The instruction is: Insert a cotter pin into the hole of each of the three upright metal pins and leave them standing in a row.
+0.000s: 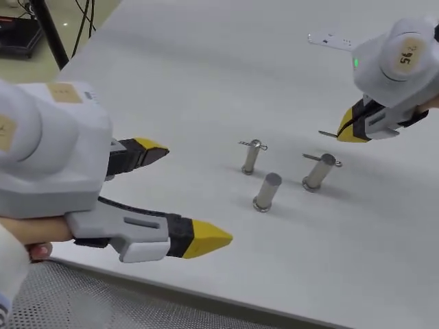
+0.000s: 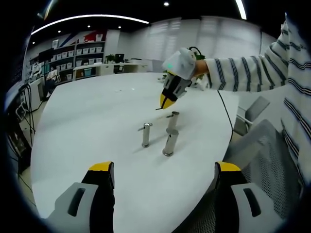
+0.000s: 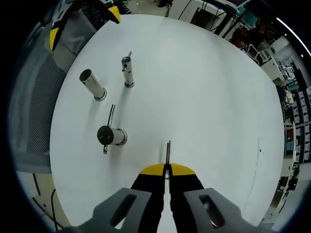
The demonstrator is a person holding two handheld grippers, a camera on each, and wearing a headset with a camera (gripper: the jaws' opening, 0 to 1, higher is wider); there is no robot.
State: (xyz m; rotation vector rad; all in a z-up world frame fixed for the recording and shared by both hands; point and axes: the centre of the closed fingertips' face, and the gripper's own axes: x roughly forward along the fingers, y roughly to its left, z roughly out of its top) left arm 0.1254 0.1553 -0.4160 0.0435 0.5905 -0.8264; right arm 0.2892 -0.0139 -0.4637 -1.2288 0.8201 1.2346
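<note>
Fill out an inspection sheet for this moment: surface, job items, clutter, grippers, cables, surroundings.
Surface: white table, smooth.
Job's things: three upright metal pins. The far-left pin has the first cotter through it. The right pin has the second cotter through it. The near pin has none.
Clutter: small white object at the far side; cannot tell what it is.
Grippers: left gripper open and holding nothing. Right gripper shut on the third cotter pin, held above the table.
Cables: black cables past the table's far corner.
Surroundings: shelves with bins.
</note>
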